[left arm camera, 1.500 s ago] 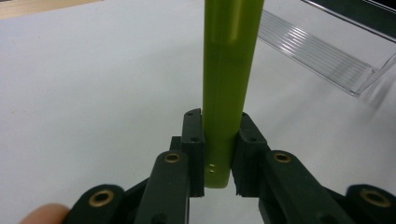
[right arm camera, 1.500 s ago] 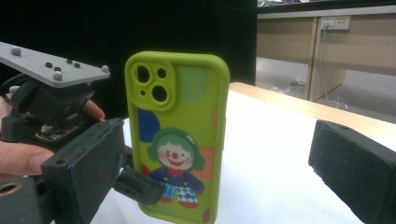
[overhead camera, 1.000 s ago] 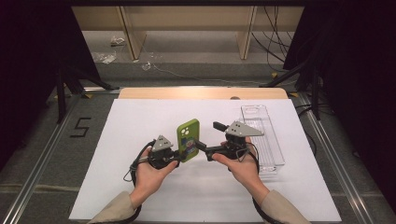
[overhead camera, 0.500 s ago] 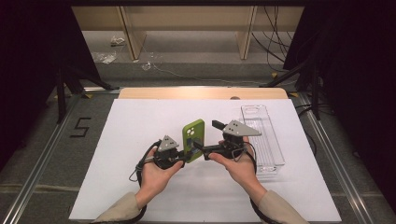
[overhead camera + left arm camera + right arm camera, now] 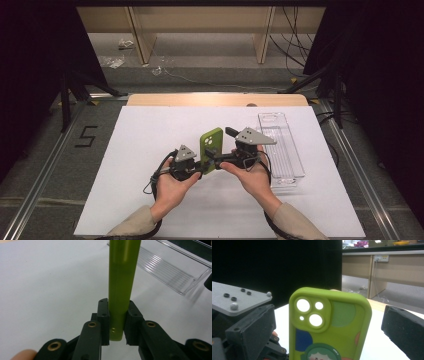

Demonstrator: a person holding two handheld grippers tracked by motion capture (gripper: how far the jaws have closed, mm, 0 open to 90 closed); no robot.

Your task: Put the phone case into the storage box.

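Note:
A green phone case (image 5: 211,149) with cartoon print and camera cut-outs stands upright above the white table sheet (image 5: 125,150). My left gripper (image 5: 199,166) is shut on its lower end; in the left gripper view the two jaws clamp the case's narrow edge (image 5: 121,290). My right gripper (image 5: 220,157) comes in from the right and is open. In the right gripper view its black pads (image 5: 403,327) stand wide apart, with the back of the case (image 5: 329,325) between them and not touching either. The left gripper's grey plate (image 5: 237,301) shows beside the case.
A clear plastic tray (image 5: 281,150) lies on the sheet just right of my right hand. A wooden strip (image 5: 215,100) runs along the table's far edge. Metal rails (image 5: 350,165) frame the table, with black stands and cables beyond.
The two grippers have drawn closer together. The case has shifted slightly right with the left gripper, and the right gripper has moved left towards it.

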